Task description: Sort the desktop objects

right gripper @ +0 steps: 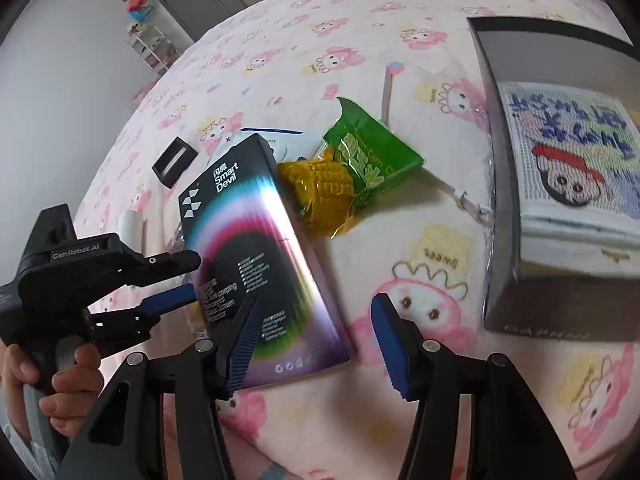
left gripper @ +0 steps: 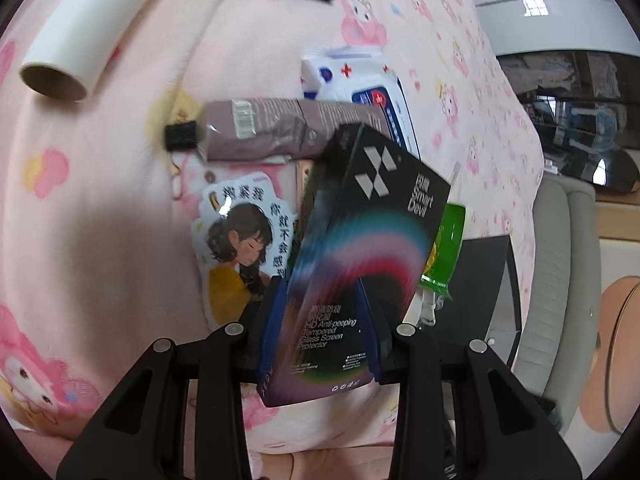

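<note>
With the left gripper (left gripper: 324, 312) clamping the screen-protector box (left gripper: 360, 240) and the right gripper's (right gripper: 316, 344) jaws wide and empty, set it flat near the surface's (right gripper: 320, 60) edge.

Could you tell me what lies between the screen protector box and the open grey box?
The green corn snack packet, on the pink cloth, in the right wrist view.

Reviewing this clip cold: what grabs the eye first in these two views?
The black Smart Devil screen protector box, with its rainbow swirl, dominates both views, tilted up off the pink cartoon-print cloth and clamped in the left gripper. Just beyond it lies a green corn snack packet with yellow corn showing. The right gripper hangs open nearby, beside a dark storage box at the right holding a printed cloth.
</note>
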Motion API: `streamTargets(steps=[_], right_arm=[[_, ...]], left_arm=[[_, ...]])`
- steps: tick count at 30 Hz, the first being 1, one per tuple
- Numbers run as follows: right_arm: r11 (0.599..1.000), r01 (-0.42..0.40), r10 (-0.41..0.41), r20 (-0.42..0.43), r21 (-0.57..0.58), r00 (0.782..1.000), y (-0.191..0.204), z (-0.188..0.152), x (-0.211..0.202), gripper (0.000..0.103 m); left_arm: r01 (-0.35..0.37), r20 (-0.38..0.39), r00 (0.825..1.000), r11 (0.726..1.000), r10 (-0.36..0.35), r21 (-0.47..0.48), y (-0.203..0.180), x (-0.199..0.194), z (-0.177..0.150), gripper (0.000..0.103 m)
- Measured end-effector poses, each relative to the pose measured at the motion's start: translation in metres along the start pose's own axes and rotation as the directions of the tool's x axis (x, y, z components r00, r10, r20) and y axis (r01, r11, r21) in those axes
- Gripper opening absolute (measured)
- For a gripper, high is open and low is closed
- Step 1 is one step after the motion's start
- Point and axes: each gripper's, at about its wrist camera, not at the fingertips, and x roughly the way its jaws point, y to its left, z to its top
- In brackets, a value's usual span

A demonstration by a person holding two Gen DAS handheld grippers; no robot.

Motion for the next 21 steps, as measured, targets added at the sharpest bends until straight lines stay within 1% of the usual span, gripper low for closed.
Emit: streamTargets(steps=[2,5,7,8,14,17,19,21], right_arm=[[0.999,0.014,-0.014,0.005,-0.039,1.000,0.005,0.007,0.005,0.052],[0.997,0.026,-0.029,-0.036,-0.074,0.999,0.009,0.014,0.024,0.052],[0.997,0.006,-0.012,-0.076,-0.082,0.997,0.010,0.014,0.036,0.052],[0.997,-0.016,0.008,-0.092,-0.081,0.996,0.010,0.012,0.039,0.050],[0.993,0.001,-0.013,-0.102,-0.119,0.995,0.012,-0.010,0.023,0.047],[0.995,-0.016,0.004,-0.122,-0.094,0.993,0.004,-0.028,0.008,0.047],[0.996,-0.046,0.035,-0.138,-0.080,0.990,-0.002,-0.042,0.001,0.047],[0.996,-0.056,0.045,-0.163,-0.068,0.986,-0.009,-0.055,-0.002,0.048]], left_arm=[[-0.009,-0.017,1.000,1.000,0.009,0.003,0.000,0.007,0.001,0.035],[-0.011,-0.028,1.000,1.000,0.012,0.015,-0.001,0.012,0.004,0.036],[-0.015,-0.032,0.999,0.999,0.016,0.039,-0.004,0.014,0.005,0.037],[-0.019,-0.034,0.999,0.998,0.021,0.053,-0.006,0.015,0.005,0.037],[-0.032,-0.074,0.996,0.989,0.043,0.147,-0.026,0.024,-0.005,0.043],[-0.038,-0.092,0.994,0.985,0.054,0.169,-0.030,0.026,-0.017,0.043],[-0.033,-0.098,0.994,0.983,0.052,0.181,-0.033,0.025,-0.028,0.043],[-0.031,-0.110,0.992,0.976,0.055,0.216,-0.037,0.026,-0.041,0.043]])
